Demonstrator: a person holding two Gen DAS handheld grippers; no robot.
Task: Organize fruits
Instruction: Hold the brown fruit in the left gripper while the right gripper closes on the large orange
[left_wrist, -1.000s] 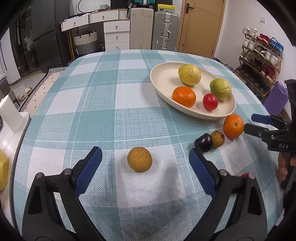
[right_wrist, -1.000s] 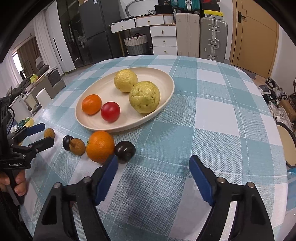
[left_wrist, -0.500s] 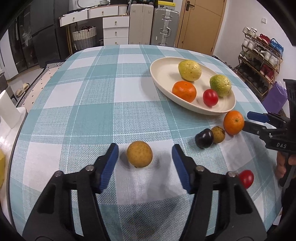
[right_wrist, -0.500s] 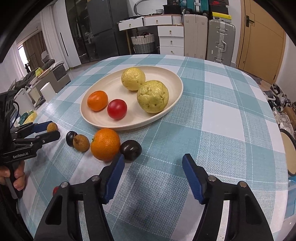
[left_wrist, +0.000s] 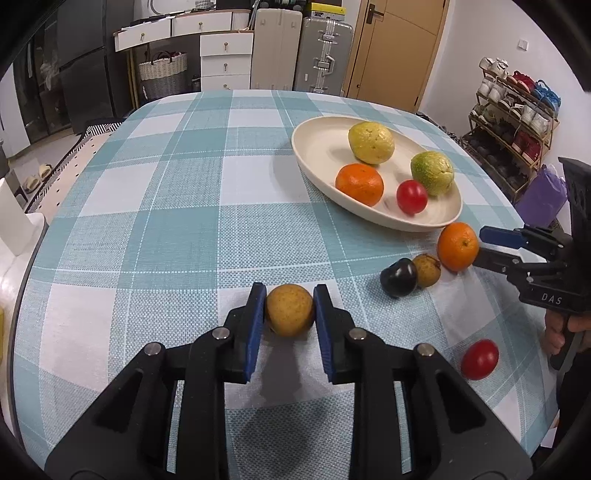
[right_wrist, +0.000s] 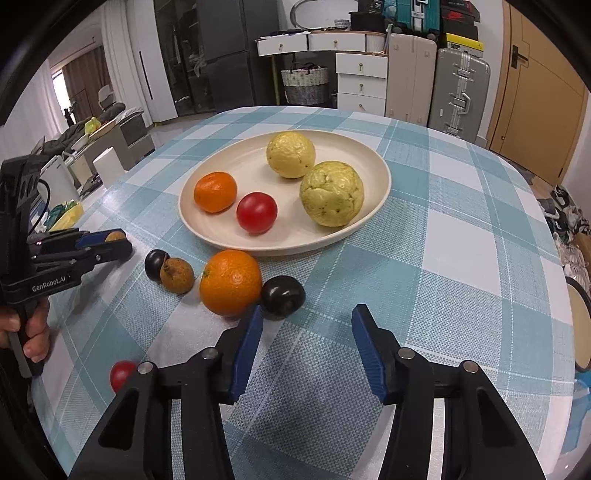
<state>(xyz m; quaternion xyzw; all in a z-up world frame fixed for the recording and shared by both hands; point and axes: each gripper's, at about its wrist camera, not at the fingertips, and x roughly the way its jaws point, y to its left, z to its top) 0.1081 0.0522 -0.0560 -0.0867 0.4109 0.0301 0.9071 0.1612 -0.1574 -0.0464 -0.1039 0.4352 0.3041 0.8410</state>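
Note:
My left gripper (left_wrist: 290, 295) is shut on a round brown fruit (left_wrist: 290, 309) that rests on the checked tablecloth. A cream oval plate (left_wrist: 314, 147) holds two yellow-green fruits, an orange (left_wrist: 359, 184) and a red tomato (left_wrist: 412, 196). Loose on the cloth lie an orange (left_wrist: 458, 246), a small brown fruit (left_wrist: 426, 270), a dark plum (left_wrist: 399, 277) and a red tomato (left_wrist: 479, 359). My right gripper (right_wrist: 306, 319) is open and empty, just short of the loose orange (right_wrist: 231, 282) and a second dark plum (right_wrist: 282, 297).
The round table's edge curves close at the left and near sides. Drawers, suitcases, a basket and a door stand behind the table. A shoe rack (left_wrist: 517, 122) stands at the right.
My left gripper has moved forward and closed its jaws on the brown fruit. My right gripper has narrowed a little and drawn closer to the loose orange and plum.

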